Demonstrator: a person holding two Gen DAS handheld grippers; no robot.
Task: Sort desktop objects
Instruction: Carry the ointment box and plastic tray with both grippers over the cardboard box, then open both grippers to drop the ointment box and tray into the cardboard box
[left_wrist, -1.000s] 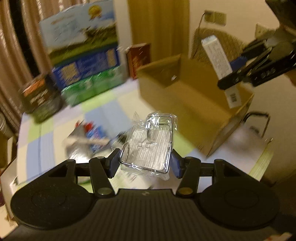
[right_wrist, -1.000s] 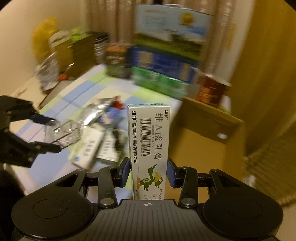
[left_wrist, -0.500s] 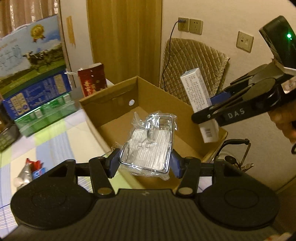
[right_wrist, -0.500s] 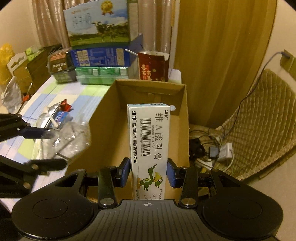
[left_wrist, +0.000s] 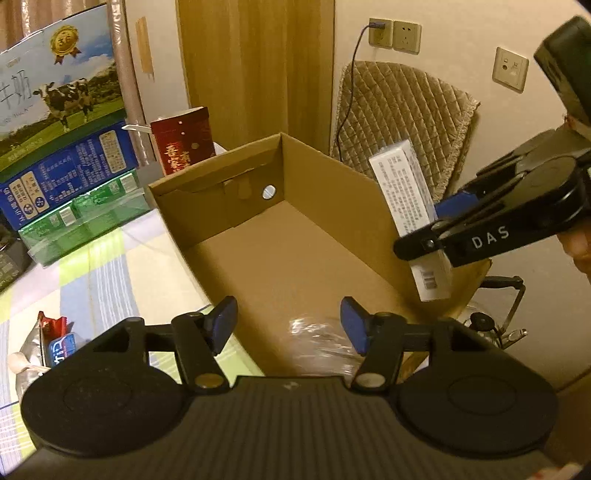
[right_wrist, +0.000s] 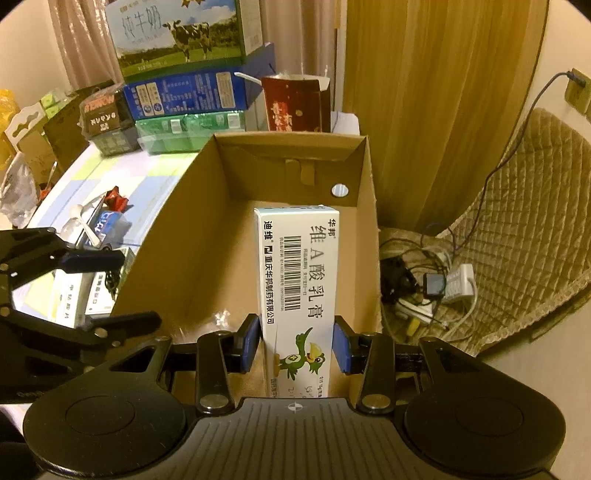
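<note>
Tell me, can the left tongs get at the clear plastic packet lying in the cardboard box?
Probably yes: the left tongs hang open right above the clear packet in the open-topped cardboard box, with nothing between.

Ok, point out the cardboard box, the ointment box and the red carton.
cardboard box (left_wrist: 295, 258): left wrist view, on its bare inside floor.
ointment box (right_wrist: 299, 273): right wrist view, on its printed front face.
red carton (left_wrist: 184, 142): left wrist view, on its front face.
</note>
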